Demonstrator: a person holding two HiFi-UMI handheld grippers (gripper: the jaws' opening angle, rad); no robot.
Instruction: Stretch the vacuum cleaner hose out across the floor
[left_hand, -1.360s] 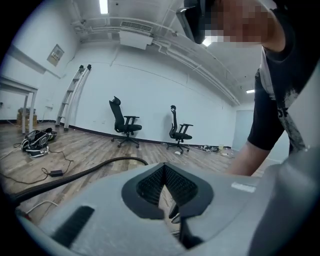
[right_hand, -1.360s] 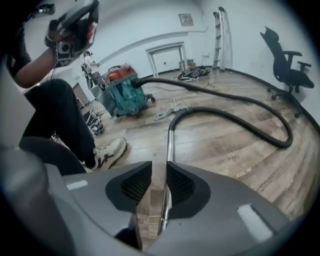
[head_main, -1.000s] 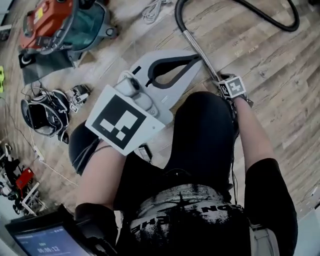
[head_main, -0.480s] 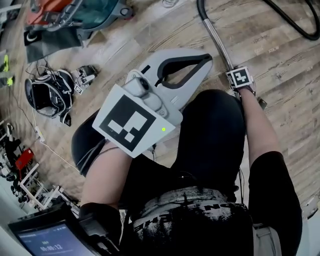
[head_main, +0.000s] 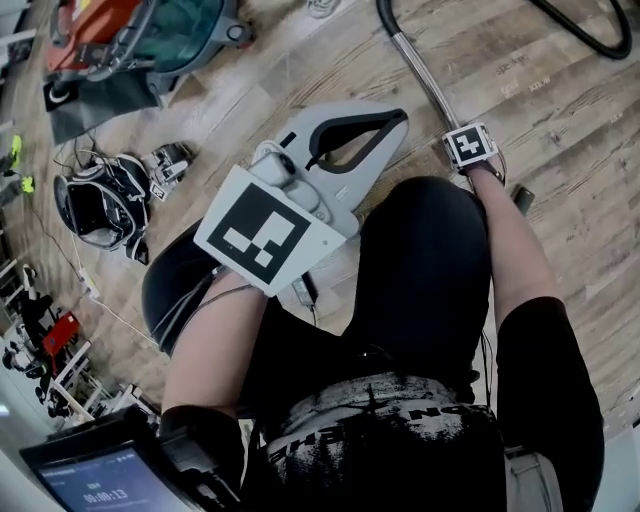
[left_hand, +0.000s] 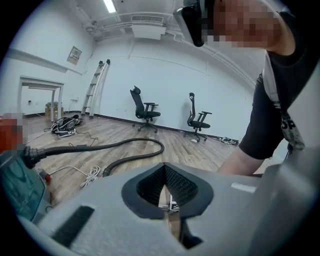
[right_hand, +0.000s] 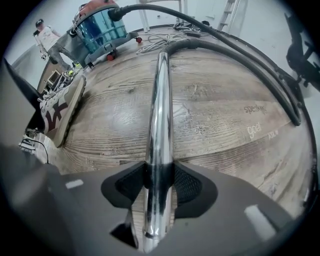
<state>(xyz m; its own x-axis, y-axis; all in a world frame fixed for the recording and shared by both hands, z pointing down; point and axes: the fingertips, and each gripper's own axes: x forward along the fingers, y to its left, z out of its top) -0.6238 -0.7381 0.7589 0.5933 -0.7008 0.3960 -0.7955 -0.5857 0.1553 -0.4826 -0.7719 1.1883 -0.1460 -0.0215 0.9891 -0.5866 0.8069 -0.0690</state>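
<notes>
A chrome tube (right_hand: 160, 115) lies on the wooden floor and joins a black ribbed hose (right_hand: 240, 55), which loops away to a red and teal vacuum cleaner (right_hand: 102, 27). My right gripper (right_hand: 160, 185) points straight down over the tube (head_main: 425, 85). Its jaws have just been closing, and the pads now lie against both sides of the tube. In the head view only its marker cube (head_main: 470, 146) shows. My left gripper (head_main: 392, 120) hovers above the floor, shut and empty. It looks toward the hose (left_hand: 135, 145).
A person's shoe (right_hand: 62, 112) stands left of the tube. A coiled white cord (left_hand: 90, 175) lies near the vacuum cleaner (head_main: 140, 35). A black helmet with cables (head_main: 100, 205) lies at the left. Two office chairs (left_hand: 145, 110) and a ladder (left_hand: 97, 85) stand by the far wall.
The left gripper has sunk a little. The right gripper's cube has settled lower beside the chrome tube, and over the last half second it has stayed in place.
</notes>
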